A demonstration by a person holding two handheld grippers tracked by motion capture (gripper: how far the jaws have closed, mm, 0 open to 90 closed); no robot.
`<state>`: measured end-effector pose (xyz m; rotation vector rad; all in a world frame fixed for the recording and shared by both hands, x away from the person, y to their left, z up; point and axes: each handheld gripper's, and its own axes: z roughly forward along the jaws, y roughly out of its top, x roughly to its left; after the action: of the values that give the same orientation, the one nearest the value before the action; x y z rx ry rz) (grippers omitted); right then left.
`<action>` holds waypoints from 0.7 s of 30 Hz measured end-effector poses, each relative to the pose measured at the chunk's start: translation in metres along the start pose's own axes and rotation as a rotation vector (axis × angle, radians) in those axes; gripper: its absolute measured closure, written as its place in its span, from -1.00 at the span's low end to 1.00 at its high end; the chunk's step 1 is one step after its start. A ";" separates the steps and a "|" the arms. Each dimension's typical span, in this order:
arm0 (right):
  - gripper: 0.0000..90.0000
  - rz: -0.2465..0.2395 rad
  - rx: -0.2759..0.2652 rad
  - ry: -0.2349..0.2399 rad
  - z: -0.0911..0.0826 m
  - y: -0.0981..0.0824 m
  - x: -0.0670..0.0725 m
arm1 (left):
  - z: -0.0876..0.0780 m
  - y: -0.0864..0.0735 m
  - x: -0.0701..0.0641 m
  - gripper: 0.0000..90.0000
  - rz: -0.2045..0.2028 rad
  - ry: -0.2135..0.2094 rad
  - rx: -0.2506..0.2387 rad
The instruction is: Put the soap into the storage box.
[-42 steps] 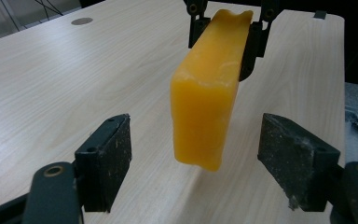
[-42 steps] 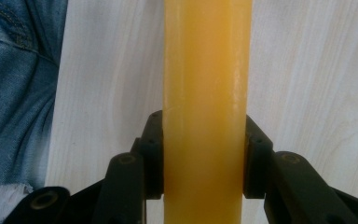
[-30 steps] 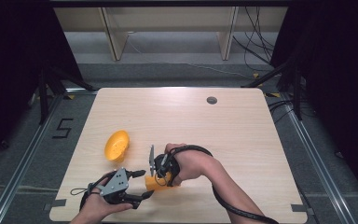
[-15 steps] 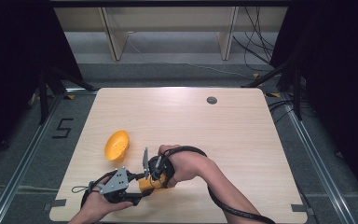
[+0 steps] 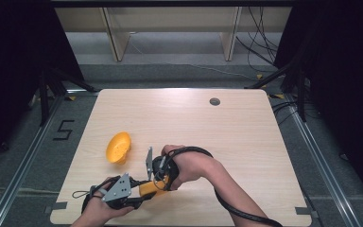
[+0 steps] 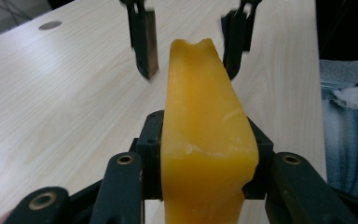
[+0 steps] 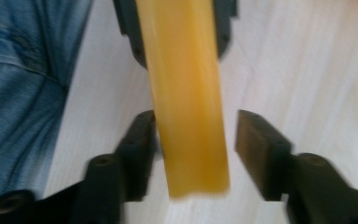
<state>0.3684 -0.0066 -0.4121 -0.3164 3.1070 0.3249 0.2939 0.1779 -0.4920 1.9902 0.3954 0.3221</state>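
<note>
My left gripper (image 5: 142, 190) sits near the table's front edge, shut on a yellow-orange plastic piece (image 5: 148, 188). In the left gripper view the piece (image 6: 205, 140) stands on edge between the jaws. My right gripper (image 5: 157, 178) hangs just beyond it, open. In the right gripper view its fingers (image 7: 260, 144) stand on both sides of the piece (image 7: 186, 93), with a clear gap on the right. The right gripper's jaws also flank the piece's far tip in the left gripper view. A second orange bowl-shaped piece (image 5: 118, 146) lies alone on the table (image 5: 246, 137), to the left.
A round dark grommet (image 5: 214, 101) is set in the table's far side. Blue denim of the person's legs (image 6: 349, 135) lies past the front edge. Shelving legs and cables stand on the floor behind the table.
The right gripper has come a little left and toward the front edge, so its open jaws now straddle the held piece. The left gripper and piece shifted slightly left.
</note>
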 end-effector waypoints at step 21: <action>-0.11 0.425 -0.206 -0.285 -0.031 -0.102 0.037 | -0.029 -0.001 0.000 0.35 -0.207 0.409 -0.054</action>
<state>0.3534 -0.1177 -0.4034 0.3687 2.8322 0.6315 0.2825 0.2022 -0.4801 1.8074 0.8356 0.6030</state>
